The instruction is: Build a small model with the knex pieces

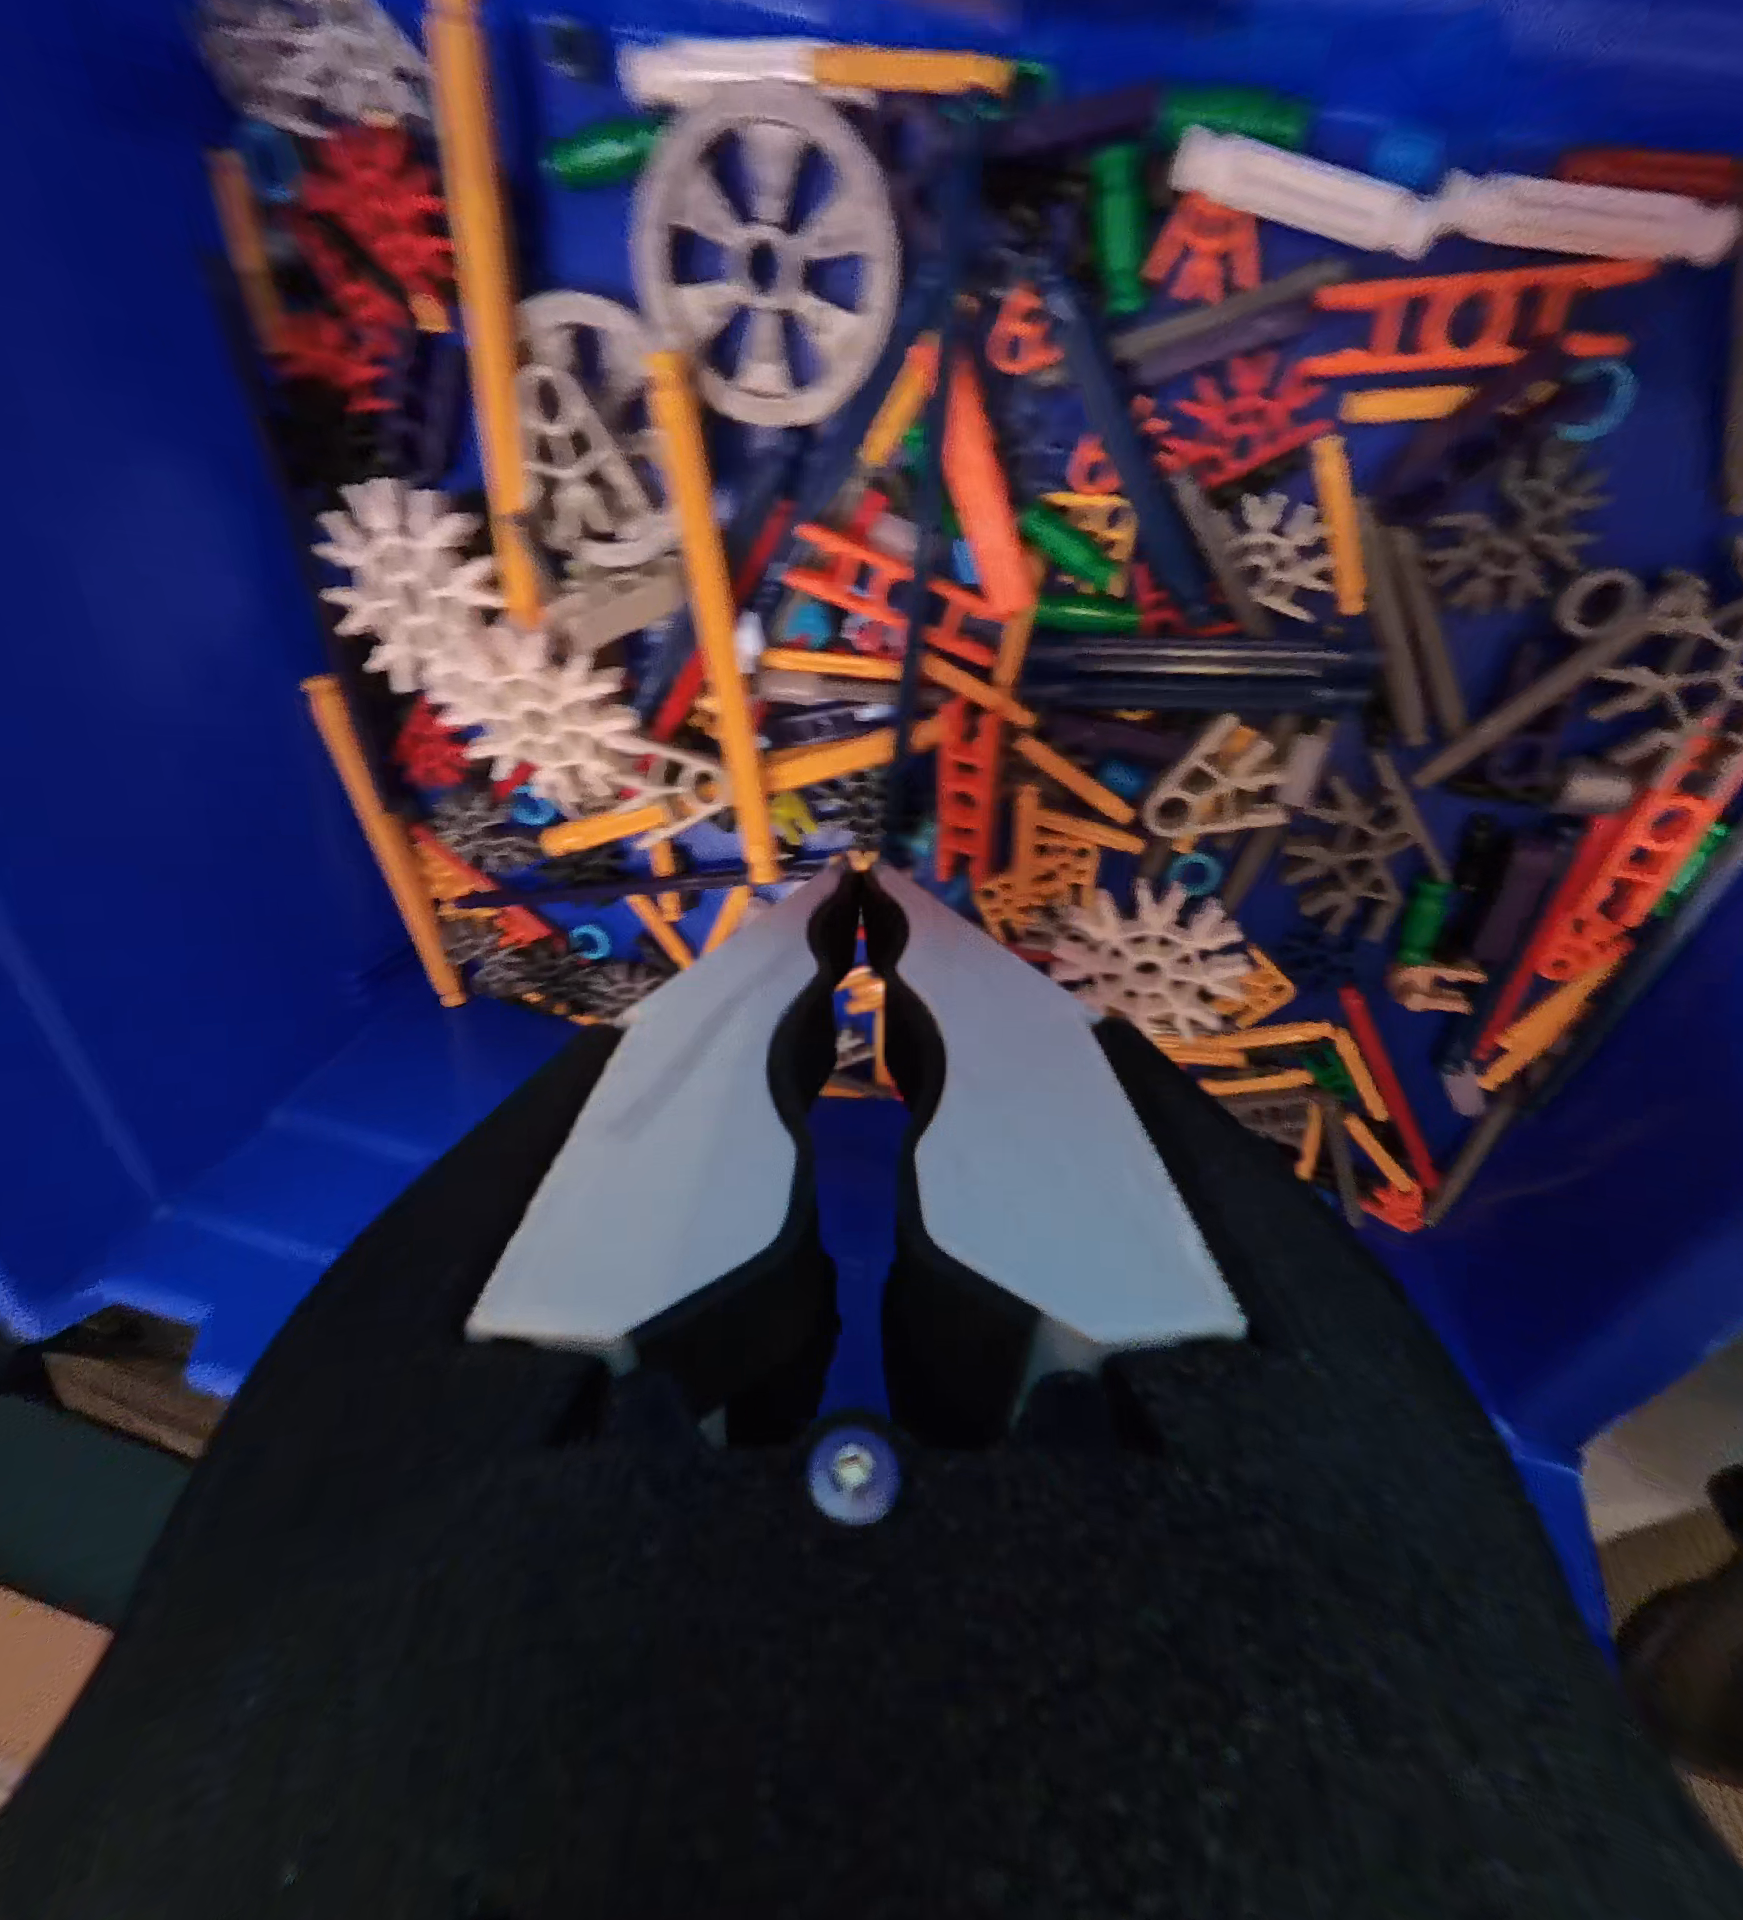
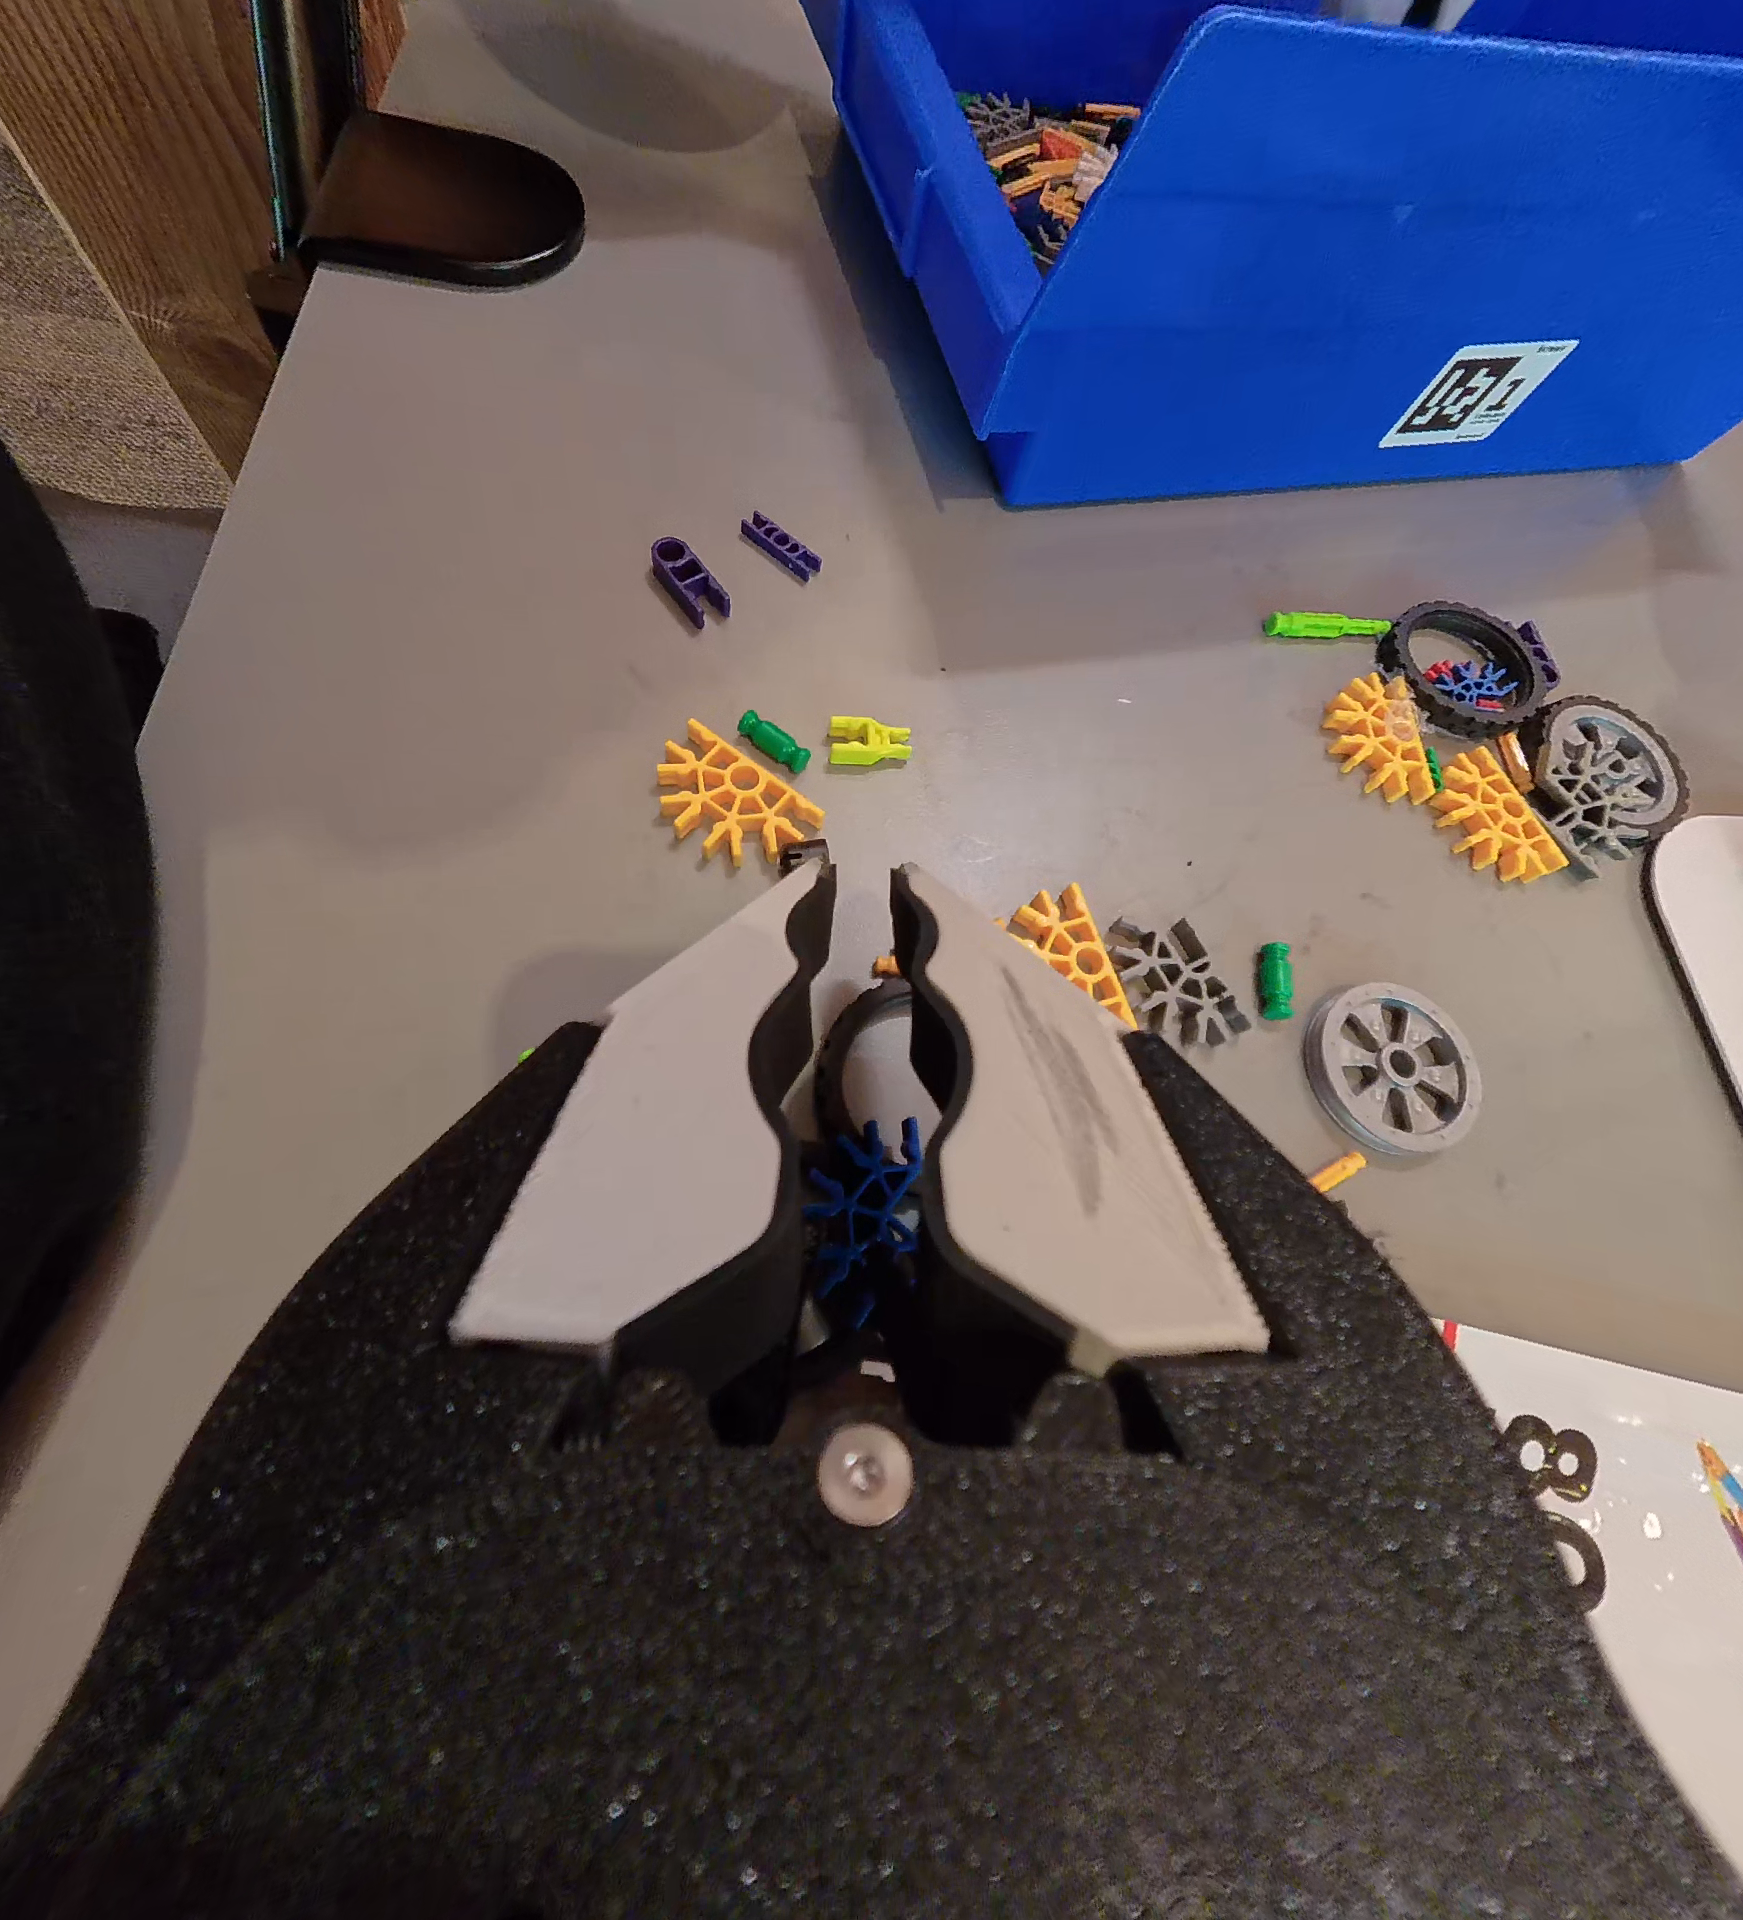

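Blue connector [image 2: 862,1205] half hidden behind right jaws

The left gripper [image 1: 859,883] points down into a blue bin [image 1: 98,727] full of plastic building toy pieces. Its two tips are pressed together, and whether a small piece sits between them is too blurry to tell. Just past the tips lies a long yellow rod [image 1: 711,613], slanting up toward the middle. In the upper middle of the frame sits a big grey wheel [image 1: 765,255] with spokes — a smaller grey one [image 1: 576,343] peeks out beside it on the left. Two white snowflake connectors [image 1: 472,644] lie at the left, touching each other. Another white snowflake [image 1: 1147,961] is right of the tips. Orange ladder-like pieces [image 1: 1469,312] are scattered at the upper right.
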`<state>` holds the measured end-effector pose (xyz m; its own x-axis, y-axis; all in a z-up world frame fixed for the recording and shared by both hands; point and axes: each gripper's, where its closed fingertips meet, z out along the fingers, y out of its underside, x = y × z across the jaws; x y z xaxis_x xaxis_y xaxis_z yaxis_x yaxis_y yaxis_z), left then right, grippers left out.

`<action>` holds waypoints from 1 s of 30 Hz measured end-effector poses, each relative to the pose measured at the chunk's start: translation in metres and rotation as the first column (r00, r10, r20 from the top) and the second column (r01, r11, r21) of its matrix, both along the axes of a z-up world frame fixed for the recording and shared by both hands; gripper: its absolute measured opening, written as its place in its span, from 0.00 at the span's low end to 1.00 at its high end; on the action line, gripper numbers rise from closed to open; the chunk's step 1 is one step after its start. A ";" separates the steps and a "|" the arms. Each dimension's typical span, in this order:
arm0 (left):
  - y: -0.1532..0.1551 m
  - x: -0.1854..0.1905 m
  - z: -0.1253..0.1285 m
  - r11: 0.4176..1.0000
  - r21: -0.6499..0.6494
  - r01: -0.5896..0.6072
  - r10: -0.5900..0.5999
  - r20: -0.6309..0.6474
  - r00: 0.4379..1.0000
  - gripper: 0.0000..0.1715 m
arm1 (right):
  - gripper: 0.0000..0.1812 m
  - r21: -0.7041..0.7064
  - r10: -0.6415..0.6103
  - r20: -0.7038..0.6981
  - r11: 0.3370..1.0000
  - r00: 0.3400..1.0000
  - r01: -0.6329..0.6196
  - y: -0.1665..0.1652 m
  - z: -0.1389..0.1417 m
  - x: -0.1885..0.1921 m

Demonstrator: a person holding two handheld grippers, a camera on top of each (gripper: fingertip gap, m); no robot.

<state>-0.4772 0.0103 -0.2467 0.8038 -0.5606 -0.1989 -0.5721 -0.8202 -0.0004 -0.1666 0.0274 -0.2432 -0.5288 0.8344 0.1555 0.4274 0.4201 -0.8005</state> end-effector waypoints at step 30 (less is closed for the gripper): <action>0.026 0.061 -0.018 0.993 0.096 0.064 -0.081 0.182 0.980 0.03 | 0.05 0.000 -0.002 -0.006 1.000 1.000 0.002 0.001 0.002 0.000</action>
<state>-0.4166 0.0366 -0.2644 0.7892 -0.6056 -0.1019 -0.6133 -0.7682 -0.1837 -0.1664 0.0280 -0.2413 -0.5262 0.8355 0.1586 0.4231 0.4190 -0.8034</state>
